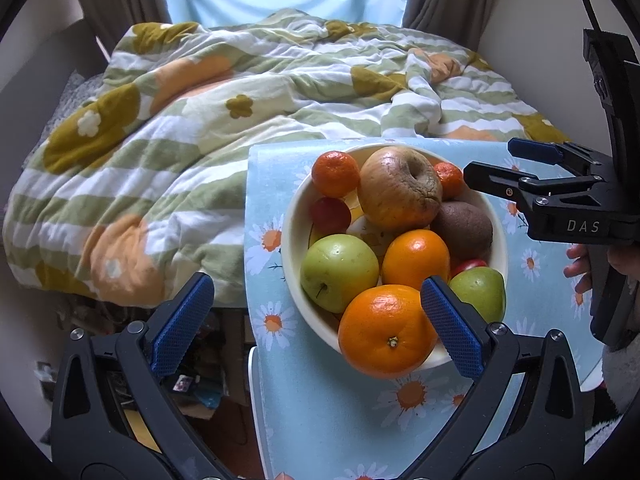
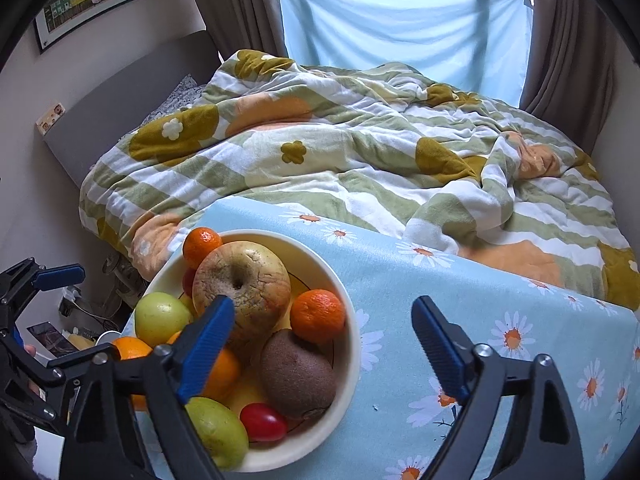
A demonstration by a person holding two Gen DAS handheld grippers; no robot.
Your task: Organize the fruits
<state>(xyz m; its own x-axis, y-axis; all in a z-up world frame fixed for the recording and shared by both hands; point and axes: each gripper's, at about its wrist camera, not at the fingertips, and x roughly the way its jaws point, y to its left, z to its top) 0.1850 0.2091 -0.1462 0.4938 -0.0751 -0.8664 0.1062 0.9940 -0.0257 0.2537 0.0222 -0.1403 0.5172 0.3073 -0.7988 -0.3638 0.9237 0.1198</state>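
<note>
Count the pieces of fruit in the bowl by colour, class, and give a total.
Orange: 4, two large and two small
Green: 2
Red: 2
Brown: 1
Yellowish-brown wrinkled apple: 1
Total: 10 visible in the bowl; more may lie hidden underneath.
</note>
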